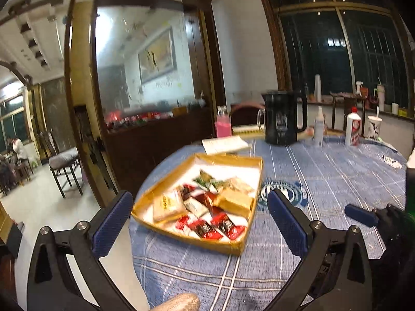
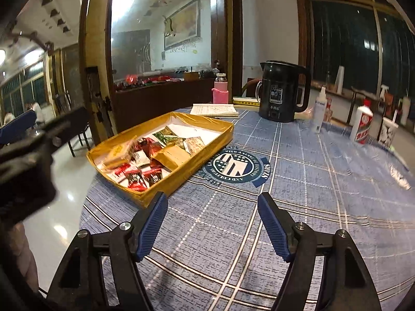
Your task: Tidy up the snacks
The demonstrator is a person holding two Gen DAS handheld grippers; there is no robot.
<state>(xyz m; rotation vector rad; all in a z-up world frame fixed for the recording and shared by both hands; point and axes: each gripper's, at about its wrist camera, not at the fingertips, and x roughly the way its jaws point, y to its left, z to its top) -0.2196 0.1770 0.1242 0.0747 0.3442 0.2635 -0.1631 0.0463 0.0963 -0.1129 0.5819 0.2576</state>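
A shallow gold cardboard tray (image 1: 186,235) (image 2: 181,172) lies near the left edge of the table and holds several snack packets (image 1: 207,207) (image 2: 145,158), red, tan and green. My left gripper (image 1: 199,197) hovers in front of the tray, jaws spread wide, nothing between them. My right gripper (image 2: 211,199) hangs above bare tablecloth, to the right of the tray's near corner, jaws apart and empty. The right gripper also shows at the right edge of the left wrist view, one blue fingertip (image 1: 360,215) visible. The left gripper appears blurred at the left of the right wrist view.
A blue plaid tablecloth (image 2: 298,207) with a round emblem (image 2: 234,167) covers the table. At the far side stand a black kettle (image 2: 281,93), a pink bottle (image 2: 220,89), a notebook (image 2: 215,110), a spray bottle (image 2: 320,108), a white bottle (image 2: 363,124) and a paper cup (image 2: 387,131). Floor lies beyond the table's left edge.
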